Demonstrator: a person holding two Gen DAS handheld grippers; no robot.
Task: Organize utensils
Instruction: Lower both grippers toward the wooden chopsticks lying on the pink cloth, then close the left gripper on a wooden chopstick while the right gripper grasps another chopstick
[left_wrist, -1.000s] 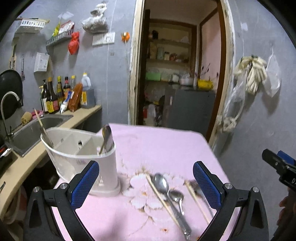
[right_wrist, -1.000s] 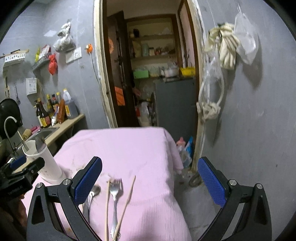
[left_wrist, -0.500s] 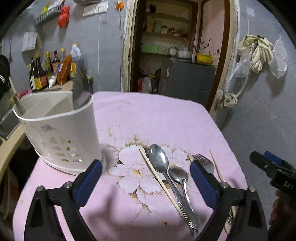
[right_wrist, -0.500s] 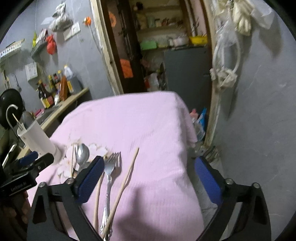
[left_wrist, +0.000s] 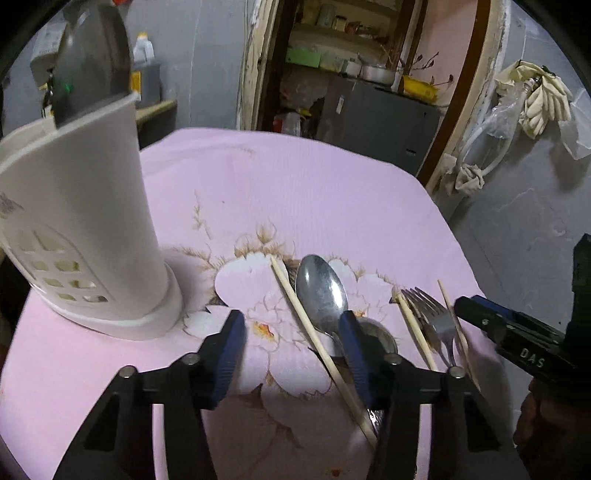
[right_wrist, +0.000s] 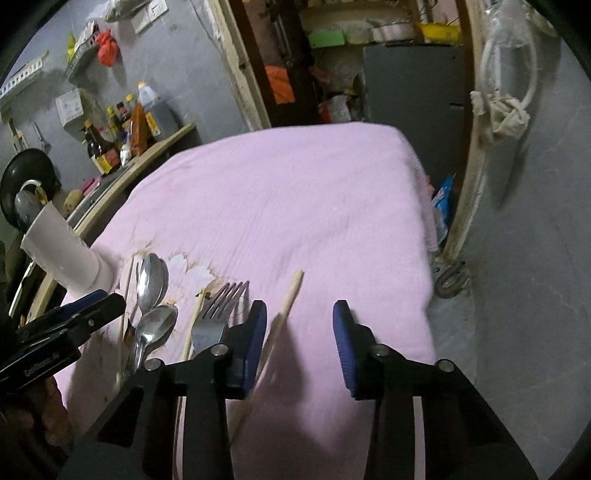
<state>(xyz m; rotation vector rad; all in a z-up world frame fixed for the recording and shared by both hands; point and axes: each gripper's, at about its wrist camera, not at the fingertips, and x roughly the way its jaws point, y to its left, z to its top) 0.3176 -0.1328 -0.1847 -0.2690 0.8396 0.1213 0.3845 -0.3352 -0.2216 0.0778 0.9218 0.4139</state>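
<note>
left hand-held gripper (left_wrist: 291, 354) closing, empty | right hand-held gripper (right_wrist: 299, 345) closing, empty | shiny steel spoon (left_wrist: 321, 291)

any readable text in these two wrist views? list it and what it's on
"DAS": white letters on the black body of the right claw, seen from the left wrist view; only part of the word shows.
White lettering on the left claw, in the right wrist view: too blurred to read.
Labels on the sauce bottles on the counter: too small to read.
</note>
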